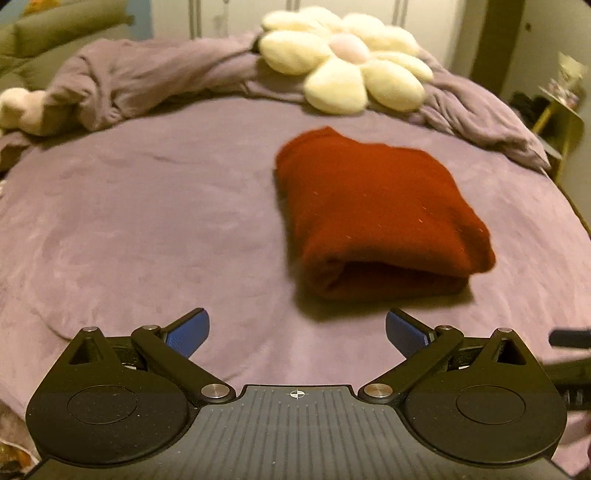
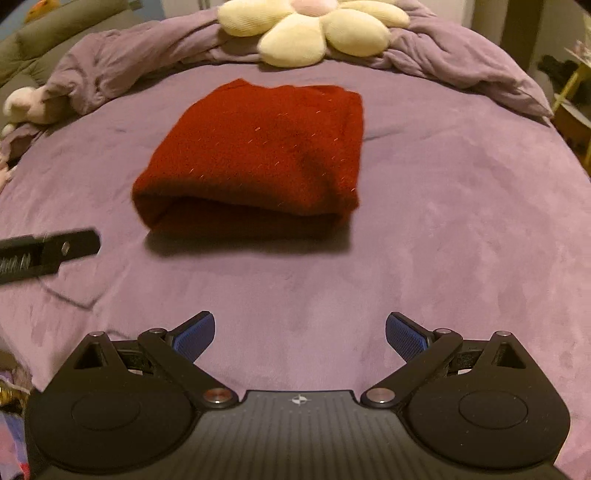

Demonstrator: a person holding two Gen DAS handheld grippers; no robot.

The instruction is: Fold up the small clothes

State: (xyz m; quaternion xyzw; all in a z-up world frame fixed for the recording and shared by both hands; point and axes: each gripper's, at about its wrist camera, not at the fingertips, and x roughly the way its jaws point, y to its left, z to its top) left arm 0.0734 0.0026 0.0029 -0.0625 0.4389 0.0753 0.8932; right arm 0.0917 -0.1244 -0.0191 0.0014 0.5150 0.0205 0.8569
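A dark red knitted garment (image 1: pixel 376 214) lies folded into a thick bundle on the purple bed cover (image 1: pixel 147 221). In the right wrist view the same garment (image 2: pixel 258 155) sits ahead and slightly left, its folded edge facing me. My left gripper (image 1: pixel 297 332) hovers open above the cover, nearer than the garment and left of it, with nothing between its blue pads (image 1: pixel 188 332). My right gripper (image 2: pixel 300 336) is also wide open and empty, held above bare cover short of the garment. A black part of the left gripper (image 2: pixel 51 254) shows at the left edge of the right wrist view.
A cream flower-shaped cushion (image 1: pixel 343 59) rests at the far side on a bunched purple duvet (image 1: pixel 140 77). A pale plush toy (image 1: pixel 18 110) lies at the far left. A yellow side table (image 1: pixel 561 122) stands off the bed's right edge. A green sofa (image 1: pixel 55 29) is behind.
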